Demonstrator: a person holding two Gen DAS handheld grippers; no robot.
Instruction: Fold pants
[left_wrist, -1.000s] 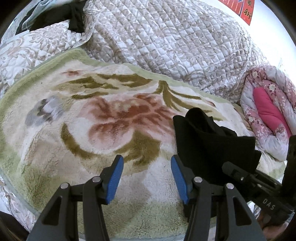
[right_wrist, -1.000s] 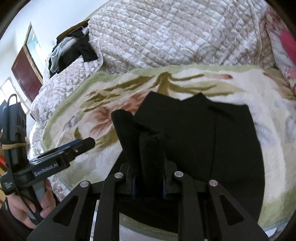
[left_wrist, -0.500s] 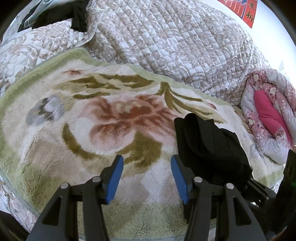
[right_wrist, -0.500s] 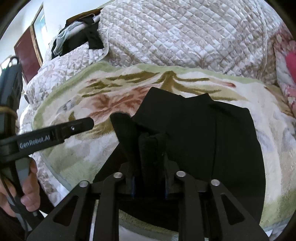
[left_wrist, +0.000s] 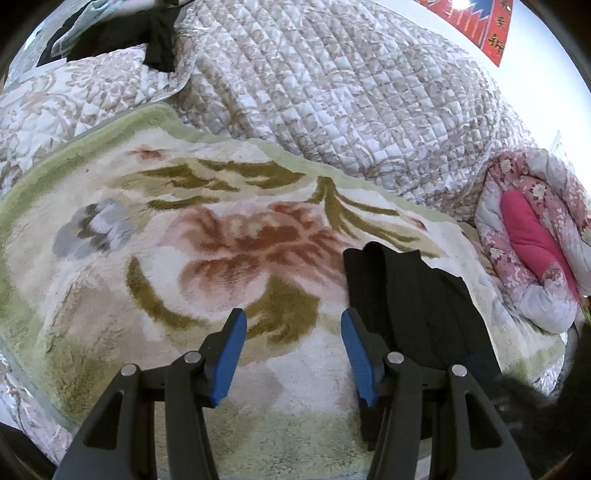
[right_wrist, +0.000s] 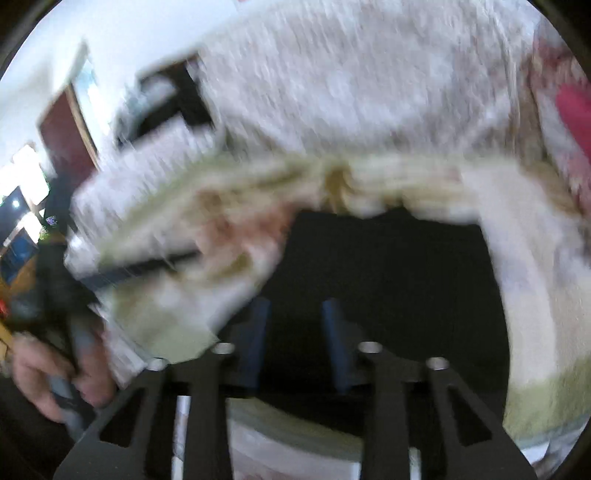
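Left wrist view first: our left gripper (left_wrist: 293, 332) has its blue-padded fingers (left_wrist: 229, 354) spread apart with nothing between them, only the fluffy cream blanket with a pink flower and green border (left_wrist: 166, 258) below. The folded black fabric pants (left_wrist: 413, 295) lie on that blanket, just beside the pad nearest them. Behind the blanket rises a quilted beige bedcover (left_wrist: 332, 92), and a pink floral quilt roll (left_wrist: 535, 243) sits past the pants at the blanket's far corner.

From the right wrist, badly blurred, our right gripper (right_wrist: 295, 314) is closing its jaws; the pants (right_wrist: 388, 277) spread beneath and beyond the pads (right_wrist: 258, 339), and we cannot tell whether cloth is pinched. At the blanket's edge, a hand (right_wrist: 55, 376) grips a handle.
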